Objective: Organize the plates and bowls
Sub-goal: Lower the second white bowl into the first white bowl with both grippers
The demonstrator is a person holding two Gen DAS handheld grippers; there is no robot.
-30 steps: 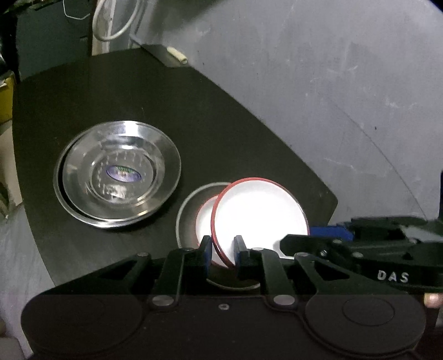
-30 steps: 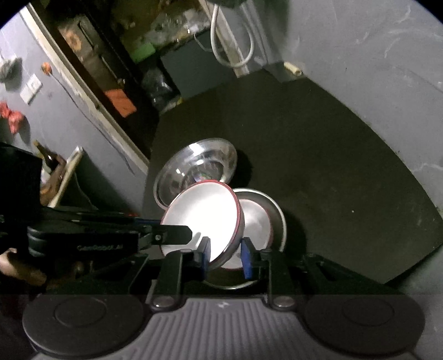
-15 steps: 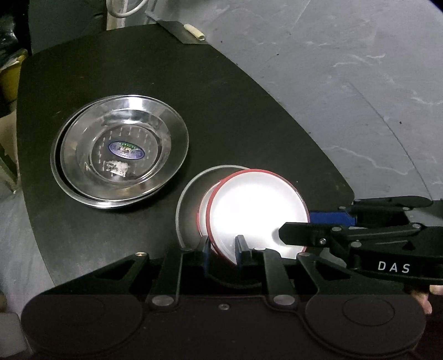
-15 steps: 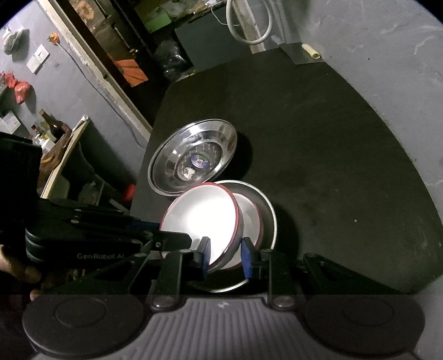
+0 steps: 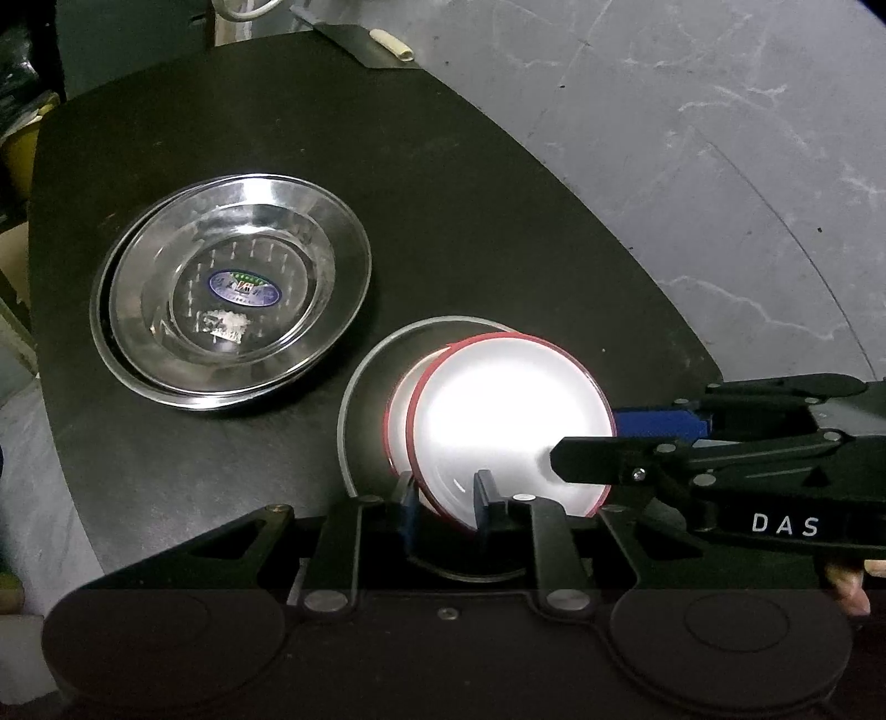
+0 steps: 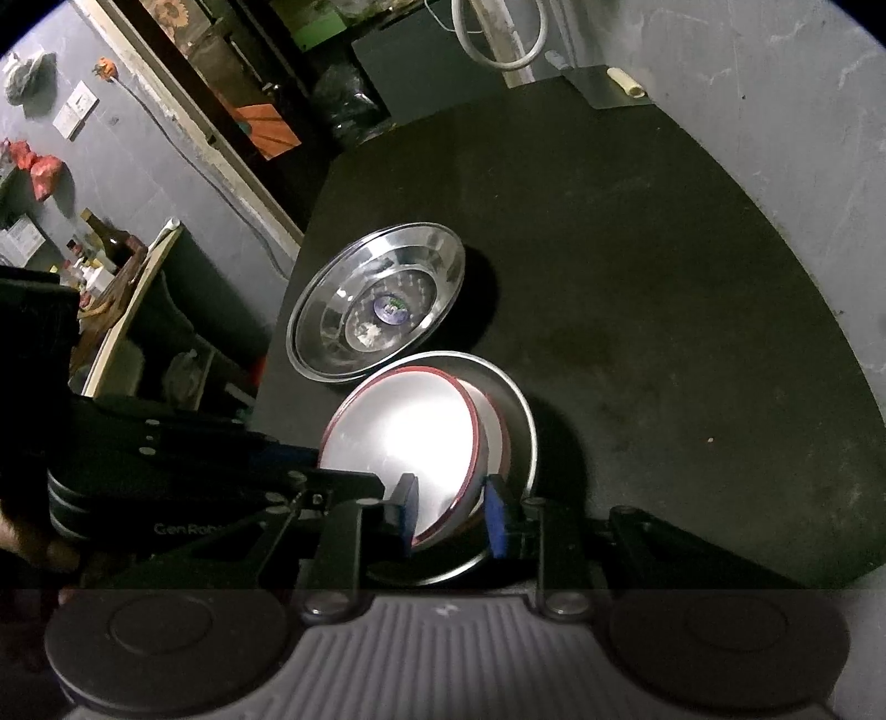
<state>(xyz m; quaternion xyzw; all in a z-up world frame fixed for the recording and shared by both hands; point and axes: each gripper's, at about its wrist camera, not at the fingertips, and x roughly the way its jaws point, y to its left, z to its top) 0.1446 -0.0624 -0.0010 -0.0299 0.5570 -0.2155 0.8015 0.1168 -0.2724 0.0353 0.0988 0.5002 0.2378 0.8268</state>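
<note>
A white bowl with a red rim (image 5: pixel 498 421) (image 6: pixel 398 437) sits tilted inside a second white red-rimmed bowl (image 5: pixel 401 421) (image 6: pixel 495 437). Both rest on a steel plate (image 5: pixel 360 410) (image 6: pixel 523 426). My left gripper (image 5: pixel 446 495) straddles the top bowl's near rim, and its jaws are opening, with the rim still between them. My right gripper (image 6: pixel 451 512) straddles the opposite rim in the same way, jaws opening, and a small gap shows beside one pad. Each gripper also appears in the other's view, the right gripper (image 5: pixel 603 443) at the right and the left gripper (image 6: pixel 332 471) at the left.
A stack of steel plates (image 5: pixel 232 299) (image 6: pixel 376 310) with a blue sticker lies just left of the bowls on the black round table (image 5: pixel 498 221). Grey floor surrounds the table. A small dark board with a pale tube (image 5: pixel 387 47) sits at the far edge.
Both grippers have come down with the top bowl, which now sits lower in the bowl beneath. The fingers of both stand slightly wider apart than before.
</note>
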